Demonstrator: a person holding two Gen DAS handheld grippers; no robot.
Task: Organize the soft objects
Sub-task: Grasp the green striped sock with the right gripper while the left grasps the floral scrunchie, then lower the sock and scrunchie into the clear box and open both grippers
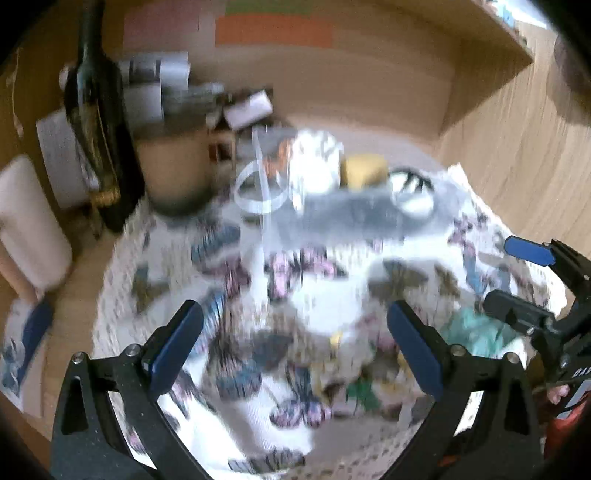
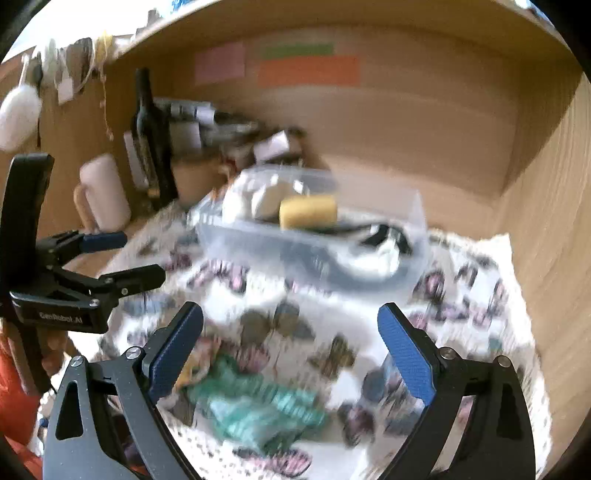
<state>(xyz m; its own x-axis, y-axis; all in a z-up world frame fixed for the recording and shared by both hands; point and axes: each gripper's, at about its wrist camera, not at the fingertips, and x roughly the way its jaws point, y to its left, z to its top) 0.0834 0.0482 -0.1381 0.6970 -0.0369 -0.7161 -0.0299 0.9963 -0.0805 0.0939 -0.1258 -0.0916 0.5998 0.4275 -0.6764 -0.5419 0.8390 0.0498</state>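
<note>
Both grippers' fingers (image 1: 413, 347) (image 2: 402, 350) wide apart

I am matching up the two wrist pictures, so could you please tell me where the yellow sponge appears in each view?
Left wrist view: the yellow sponge lies in the upper middle, slightly right of centre, inside the clear plastic container.
Right wrist view: the yellow sponge lies just above centre, at the container's near rim.
Shared landmark: the orange paper strip on the back wall, above the sponge in both.
</note>
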